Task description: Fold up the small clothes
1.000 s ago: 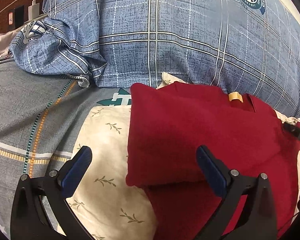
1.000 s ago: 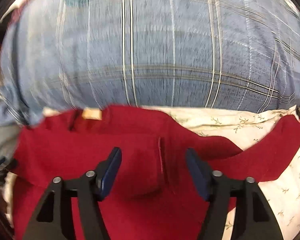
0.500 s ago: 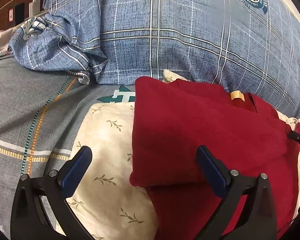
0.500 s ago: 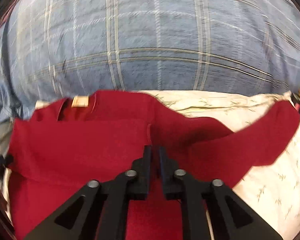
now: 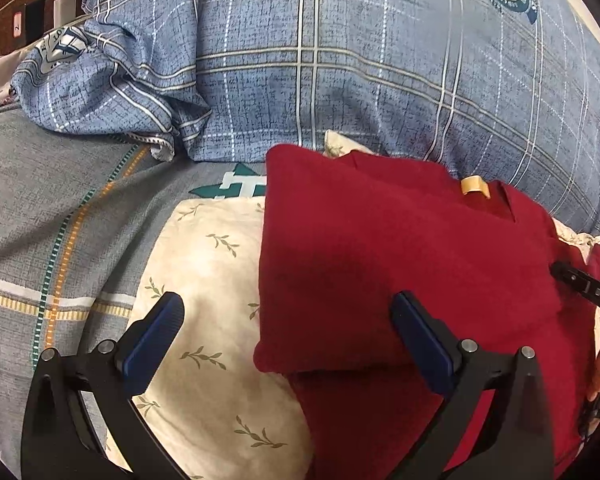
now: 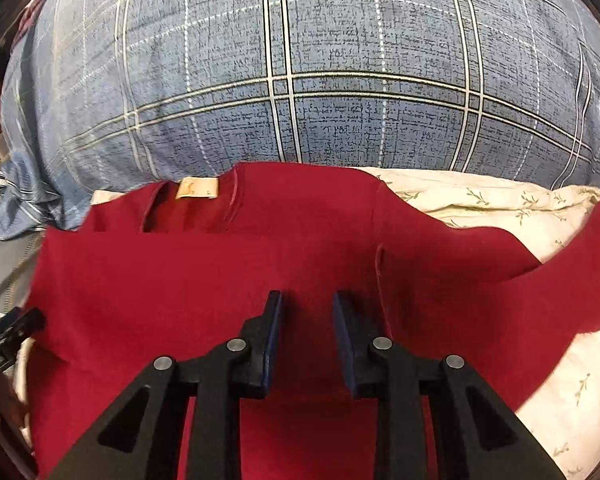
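Ahead of both grippers: a red shirt [image 6: 228,280] lies on a cream leaf-print pillow [image 5: 204,264], with a blue plaid quilt [image 6: 300,80] heaped behind it.

Just changed, right side: half a second ago the right gripper [image 6: 306,334] had its blue pads pinched nearly together over the cloth; now they stand a moderate gap apart with nothing between them. A second ago they were wide open, so it closed, then let go.

What that means: judging by this, a flap has been laid down and released. The shirt's left side already lies folded over the body, its straight edge running away from the left gripper [image 5: 286,334]. On the far right of the right gripper a sleeve [image 6: 572,272] is still spread over the pillow, so that side is not yet folded.

Just changed, left side: almost nothing; the left view shows a slight shift only.

Left gripper state: wide open, empty, hovering above the near corner of the folded flap, one pad over the pillow, the other over red cloth.

Right gripper pose: low over the middle of the shirt, pointing toward the collar and its tan neck label [image 6: 198,188], which sits ahead and to its left.

Other gripper in view: the left gripper's tip shows at the right wrist view's left edge.
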A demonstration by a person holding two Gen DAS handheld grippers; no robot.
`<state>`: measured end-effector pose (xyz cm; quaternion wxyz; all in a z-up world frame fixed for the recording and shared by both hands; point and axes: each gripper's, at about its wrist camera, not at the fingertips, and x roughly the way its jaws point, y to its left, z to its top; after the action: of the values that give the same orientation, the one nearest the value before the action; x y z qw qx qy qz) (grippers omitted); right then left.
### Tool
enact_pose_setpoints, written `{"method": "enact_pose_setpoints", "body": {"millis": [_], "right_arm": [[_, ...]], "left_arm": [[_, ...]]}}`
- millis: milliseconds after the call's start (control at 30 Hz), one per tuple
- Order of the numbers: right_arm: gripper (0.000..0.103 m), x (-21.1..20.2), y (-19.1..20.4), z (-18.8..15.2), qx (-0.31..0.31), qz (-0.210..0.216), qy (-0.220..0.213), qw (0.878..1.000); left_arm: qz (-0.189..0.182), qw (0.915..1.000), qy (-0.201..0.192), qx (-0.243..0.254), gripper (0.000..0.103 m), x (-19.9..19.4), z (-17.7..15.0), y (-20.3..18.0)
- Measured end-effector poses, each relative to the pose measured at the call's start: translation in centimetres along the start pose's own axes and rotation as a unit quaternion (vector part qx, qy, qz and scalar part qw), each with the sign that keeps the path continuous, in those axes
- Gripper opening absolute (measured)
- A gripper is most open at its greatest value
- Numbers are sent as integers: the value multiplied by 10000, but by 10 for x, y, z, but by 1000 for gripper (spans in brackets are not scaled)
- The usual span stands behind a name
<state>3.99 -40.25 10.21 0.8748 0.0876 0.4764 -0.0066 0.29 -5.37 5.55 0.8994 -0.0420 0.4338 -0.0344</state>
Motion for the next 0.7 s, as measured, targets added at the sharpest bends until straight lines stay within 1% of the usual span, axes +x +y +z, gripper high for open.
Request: {"method": "enact_pose_setpoints", "body": {"millis": [67, 100, 133, 167, 233, 300, 333, 433, 500, 567, 600, 667, 700], "right_arm": [[36, -16, -14, -2, 106, 43, -136, 9998], [43, -24, -25, -3, 188, -23, -227, 9996], [49, -31, -33, -5, 271, -125, -279, 9992], [56, -37, -49, -3, 429, -271, -362, 9981], [57, -46, -82, 0, 755, -520, -456, 9947], [57, -54, -117, 6, 1167, -923, -401, 9881], [57, -54, -141, 11, 1445, -1121, -375, 9824], [57, -50, -183, 25, 1864, -1389, -374, 9719], [56, -49, -210, 38, 2018, -1417, -332, 9686], [56, -44, -227, 51, 2046, -1348, -307, 9690], [54, -40, -235, 57, 2039, -1344, -253, 9694], [54, -27, -250, 61, 2170, -1391, 18, 9662], [53, -20, -258, 61, 2279, -1347, 185, 9642]], "left_arm": [[-58, 10000, -68, -9, 103, -5, 1, 0], [-75, 9999, -93, -15, 103, -7, 2, 0], [-98, 9999, -135, -33, 103, -10, 2, 1], [-118, 9998, -159, -43, 103, -11, 2, 1], [-142, 9998, -162, -49, 103, -13, 2, 0], [-131, 9998, -142, -25, 103, -12, 1, -1], [-120, 9998, -128, -16, 103, -11, 1, -1], [-98, 9999, -71, -9, 103, -8, 0, -1], [-97, 9999, -47, -2, 103, -6, 0, -2], [-88, 10000, -19, 29, 103, -4, -1, -3], [-79, 10000, -4, 59, 103, -2, -1, -5], [-58, 9999, 43, 120, 103, 1, -2, -7], [-51, 9999, 69, 142, 103, 3, -2, -7]]}}
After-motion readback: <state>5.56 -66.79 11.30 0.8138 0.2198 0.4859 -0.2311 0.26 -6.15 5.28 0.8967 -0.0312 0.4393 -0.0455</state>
